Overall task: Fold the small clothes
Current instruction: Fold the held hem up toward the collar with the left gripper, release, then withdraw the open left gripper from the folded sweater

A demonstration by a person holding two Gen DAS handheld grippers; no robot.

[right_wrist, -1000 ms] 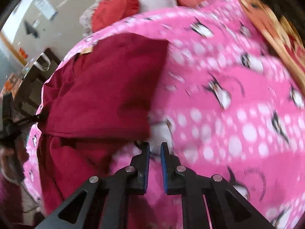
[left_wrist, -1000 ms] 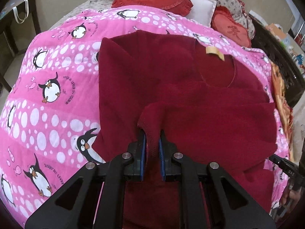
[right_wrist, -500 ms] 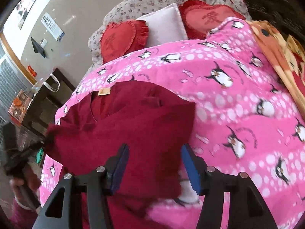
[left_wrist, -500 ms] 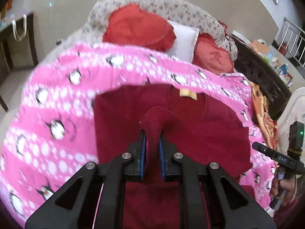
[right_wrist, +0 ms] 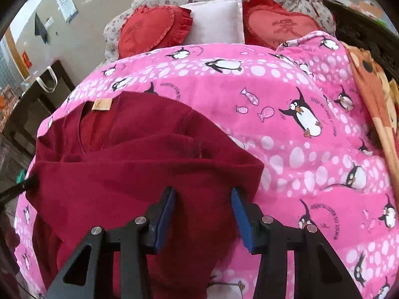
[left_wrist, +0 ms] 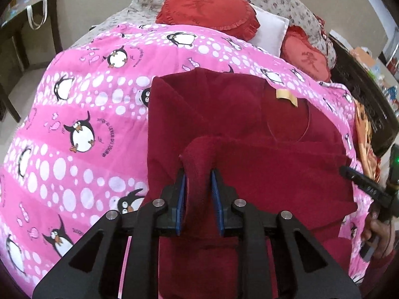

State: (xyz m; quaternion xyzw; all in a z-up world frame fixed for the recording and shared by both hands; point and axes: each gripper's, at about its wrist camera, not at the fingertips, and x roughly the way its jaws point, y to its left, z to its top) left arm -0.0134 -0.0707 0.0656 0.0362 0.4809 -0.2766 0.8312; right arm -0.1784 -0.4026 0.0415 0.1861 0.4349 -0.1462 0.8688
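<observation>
The dark red garment [left_wrist: 249, 129] lay on the pink penguin quilt [left_wrist: 82, 104], its neckline and tan label [left_wrist: 286, 95] toward twelve o'clock near the red heart cushions [left_wrist: 207, 12]. The bottom part had been brought up over the body, its folded edge running across the middle of the cloth.

The left gripper [left_wrist: 198, 189] had a raised hump of the red fabric between its blue pads [left_wrist: 181, 199]. Its jaws were easing apart, only narrowly separated, yet the pads still pressed the cloth from both sides. In the right wrist view, the right gripper [right_wrist: 203, 211] stood about half open and was closing; the garment's three o'clock corner [right_wrist: 247, 172] lay under and between its fingers, which did not yet pinch it.

The fold looked partly made, with the layer not yet flat. If the left jaws let go while the hump stood high, the cloth would probably slump into a crease rather than settle square. If the right jaws closed too deep, they might catch the quilt along with the garment and drag both. With one side freed and the other pulled, the folded edge could skew off line.
</observation>
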